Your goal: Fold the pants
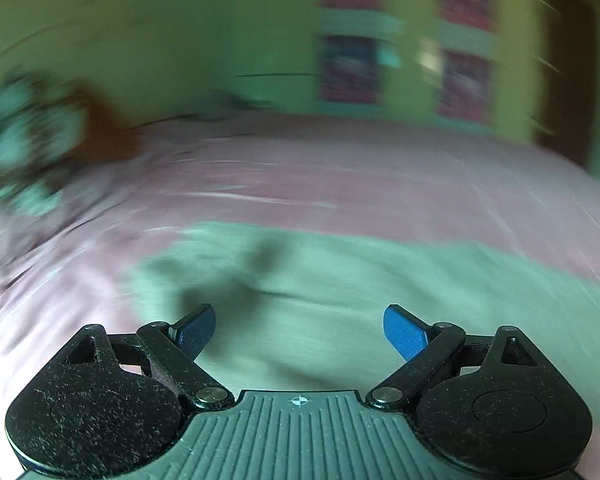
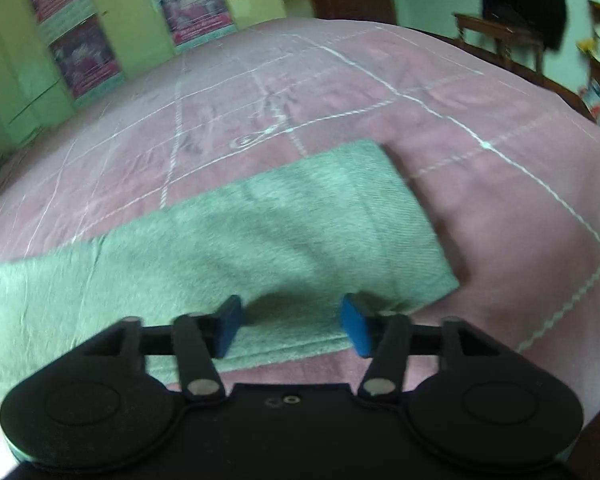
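Plainly, both sets of blue pads are standing apart with nothing between them: the left gripper (image 1: 299, 330) is gaping wide over the pants (image 1: 340, 280), and the right gripper (image 2: 292, 326) is hovering half-spread above the near edge of the pants (image 2: 228, 248). The green cloth is lying as a long, already narrowed strip across the pink bed (image 2: 500, 220), its squared end to the right of the right gripper. For a clean fold, each gripper is probably needing to pinch every layer at an end corner, lifting level so the edges meet. The left view is blurring heavily, so its exact height is unclear.
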Motion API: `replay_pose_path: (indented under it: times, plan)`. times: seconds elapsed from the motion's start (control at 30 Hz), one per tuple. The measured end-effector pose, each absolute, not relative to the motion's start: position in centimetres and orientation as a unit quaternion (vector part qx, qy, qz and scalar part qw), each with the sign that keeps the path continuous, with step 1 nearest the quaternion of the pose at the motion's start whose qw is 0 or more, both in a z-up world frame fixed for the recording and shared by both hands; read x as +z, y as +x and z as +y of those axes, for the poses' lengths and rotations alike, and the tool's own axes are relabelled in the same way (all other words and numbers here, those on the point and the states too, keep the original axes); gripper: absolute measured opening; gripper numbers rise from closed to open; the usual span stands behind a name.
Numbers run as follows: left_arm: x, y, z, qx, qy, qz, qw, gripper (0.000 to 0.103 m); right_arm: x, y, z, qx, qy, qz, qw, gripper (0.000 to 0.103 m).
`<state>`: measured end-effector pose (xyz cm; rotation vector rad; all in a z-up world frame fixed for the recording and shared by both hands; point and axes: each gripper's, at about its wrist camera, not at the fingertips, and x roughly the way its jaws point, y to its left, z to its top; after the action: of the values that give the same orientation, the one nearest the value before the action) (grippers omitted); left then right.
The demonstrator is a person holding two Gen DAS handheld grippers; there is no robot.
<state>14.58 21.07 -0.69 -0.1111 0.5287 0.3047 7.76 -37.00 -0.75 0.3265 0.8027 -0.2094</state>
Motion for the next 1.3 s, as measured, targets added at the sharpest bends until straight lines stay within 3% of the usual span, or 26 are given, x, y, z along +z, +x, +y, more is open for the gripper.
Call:
replay_pose_path:
  times: [0.1, 0.2, 0.43, 0.6, 0.83, 0.9, 0.97, 1.07, 1.13, 1.23, 1.3]
  plan:
    - [-1.1, 14.1, 27.2, 0.197, -0.168, 0.258, 0.931, 0.037, -0.8, 7.5, -37.5, -0.102, 0.186, 0.380, 0.901, 0.063]
    - [-2.8, 14.9, 31.4, 0.206, -0.255, 0.275, 0.904, 0.037, -0.8, 6.8, -38.5, -0.102, 0.232, 0.364, 0.896, 0.063]
    - [-5.2, 17.4, 32.8, 0.153, -0.297, 0.309, 0.891, 0.037, -0.9, 6.6, -38.8, -0.104, 0.247, 0.357, 0.895, 0.062]
    - [-5.0, 17.0, 32.7, 0.153, -0.294, 0.258, 0.908, 0.029, -1.1, 6.6, -38.8, -0.109, 0.254, 0.353, 0.894, 0.062]
    - [-3.2, 15.6, 30.9, 0.151, -0.258, 0.200, 0.933, 0.029, -1.1, 6.6, -38.8, -0.109, 0.254, 0.353, 0.894, 0.062]
    - [-3.5, 17.1, 32.1, 0.135, -0.296, 0.230, 0.917, 0.030, -1.1, 6.7, -38.8, -0.109, 0.255, 0.353, 0.894, 0.062]
    - [-4.7, 19.4, 33.9, 0.125, -0.330, 0.309, 0.883, 0.030, -1.1, 6.7, -38.8, -0.109, 0.254, 0.354, 0.894, 0.062]
    - [-4.8, 20.1, 34.5, 0.110, -0.310, 0.327, 0.886, 0.030, -1.2, 6.7, -38.8, -0.109, 0.255, 0.353, 0.894, 0.062]
    - [-4.0, 19.9, 34.6, 0.096, -0.298, 0.310, 0.897, 0.022, -1.2, 6.6, -38.8, -0.109, 0.259, 0.351, 0.893, 0.062]
    - [-1.5, 18.7, 34.6, 0.057, -0.290, 0.209, 0.932, 0.022, -1.2, 6.5, -38.9, -0.109, 0.263, 0.349, 0.893, 0.062]
    - [-1.6, 19.4, 34.4, 0.067, -0.246, 0.219, 0.942, 0.022, -1.2, 6.6, -38.9, -0.109, 0.261, 0.349, 0.893, 0.062]
